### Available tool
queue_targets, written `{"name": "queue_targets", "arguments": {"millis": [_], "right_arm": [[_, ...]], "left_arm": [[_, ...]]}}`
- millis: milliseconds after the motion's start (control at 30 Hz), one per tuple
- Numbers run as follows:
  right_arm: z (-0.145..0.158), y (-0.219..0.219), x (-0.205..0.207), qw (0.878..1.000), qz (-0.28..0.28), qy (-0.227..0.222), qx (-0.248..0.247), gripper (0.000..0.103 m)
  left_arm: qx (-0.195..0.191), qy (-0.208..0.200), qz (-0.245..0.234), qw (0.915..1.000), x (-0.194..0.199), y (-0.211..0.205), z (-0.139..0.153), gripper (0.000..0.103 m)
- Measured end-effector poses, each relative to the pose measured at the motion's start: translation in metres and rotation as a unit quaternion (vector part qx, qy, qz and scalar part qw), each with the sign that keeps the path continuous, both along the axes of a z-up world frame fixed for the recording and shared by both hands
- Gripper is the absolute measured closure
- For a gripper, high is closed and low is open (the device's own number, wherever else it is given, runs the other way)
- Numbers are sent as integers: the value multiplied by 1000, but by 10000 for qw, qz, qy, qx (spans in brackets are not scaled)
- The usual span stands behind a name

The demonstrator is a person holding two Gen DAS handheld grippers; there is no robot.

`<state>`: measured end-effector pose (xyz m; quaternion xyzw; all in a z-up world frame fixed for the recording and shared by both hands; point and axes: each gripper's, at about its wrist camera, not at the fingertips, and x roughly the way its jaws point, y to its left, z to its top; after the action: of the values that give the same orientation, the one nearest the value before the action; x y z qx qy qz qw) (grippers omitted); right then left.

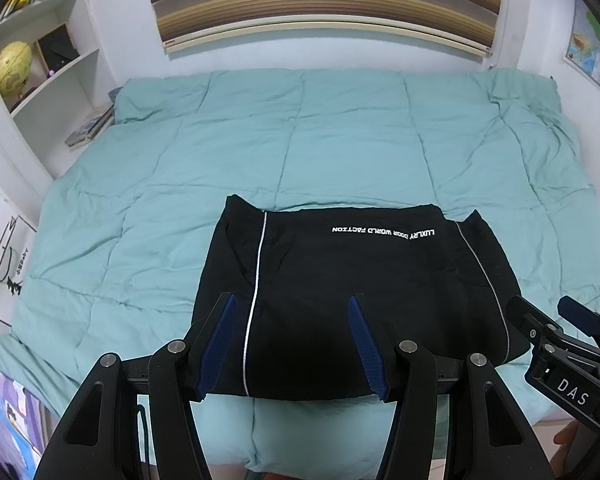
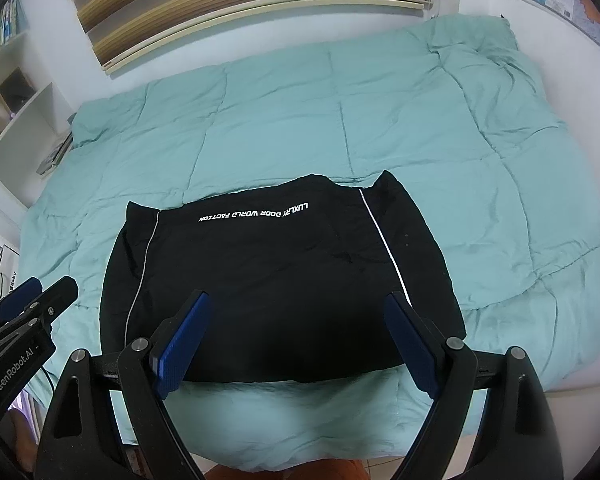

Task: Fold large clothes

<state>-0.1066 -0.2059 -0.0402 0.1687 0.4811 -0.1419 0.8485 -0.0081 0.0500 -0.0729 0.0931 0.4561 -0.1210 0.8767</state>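
Lying folded on the teal quilt (image 1: 172,184), the black garment (image 1: 340,280) sits near the bed's front edge; its near hem is partly hidden behind both grippers' fingers, white lettering upside down. Shelf with a yellow globe (image 1: 10,65) left, striped blind (image 1: 324,0) on the far wall, map (image 2: 572,0) cut off at right. Left gripper (image 1: 292,300) and right gripper (image 2: 298,298) hover side by side over the near hem, fingers spread wide, holding nothing
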Motion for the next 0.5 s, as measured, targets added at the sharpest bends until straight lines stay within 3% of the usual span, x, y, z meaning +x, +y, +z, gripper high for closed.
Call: {"name": "queue_targets", "arguments": {"millis": [500], "right_arm": [[-4, 1, 7, 10000, -22, 38, -5, 13]], "left_arm": [[127, -274, 175, 9994, 18, 13, 1, 44]]}}
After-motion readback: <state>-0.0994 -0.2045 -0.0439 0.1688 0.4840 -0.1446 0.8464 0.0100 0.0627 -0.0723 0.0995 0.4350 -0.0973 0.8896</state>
